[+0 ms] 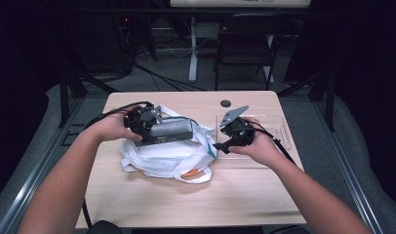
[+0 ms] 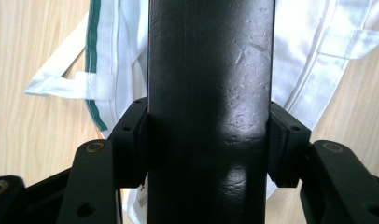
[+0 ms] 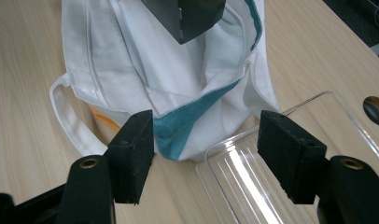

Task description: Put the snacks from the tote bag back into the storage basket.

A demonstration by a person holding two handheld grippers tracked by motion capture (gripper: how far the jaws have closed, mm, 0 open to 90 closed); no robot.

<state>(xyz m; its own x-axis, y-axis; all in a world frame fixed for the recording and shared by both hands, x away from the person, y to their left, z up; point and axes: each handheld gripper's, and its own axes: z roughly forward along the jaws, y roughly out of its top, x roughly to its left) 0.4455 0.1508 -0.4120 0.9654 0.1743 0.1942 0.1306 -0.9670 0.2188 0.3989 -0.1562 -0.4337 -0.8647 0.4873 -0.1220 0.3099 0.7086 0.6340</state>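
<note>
Dark glossy box (image 2: pixel 211 112) clamped in left fingers (image 2: pixel 131 140); right fingers (image 3: pixel 131 154) spread, empty.

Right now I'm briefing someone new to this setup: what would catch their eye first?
The white cloth bag crumpled at the table's middle, and the long dark box the left gripper clamps above it. To the right, the right gripper stands open and empty over a clear plastic tray.
</note>
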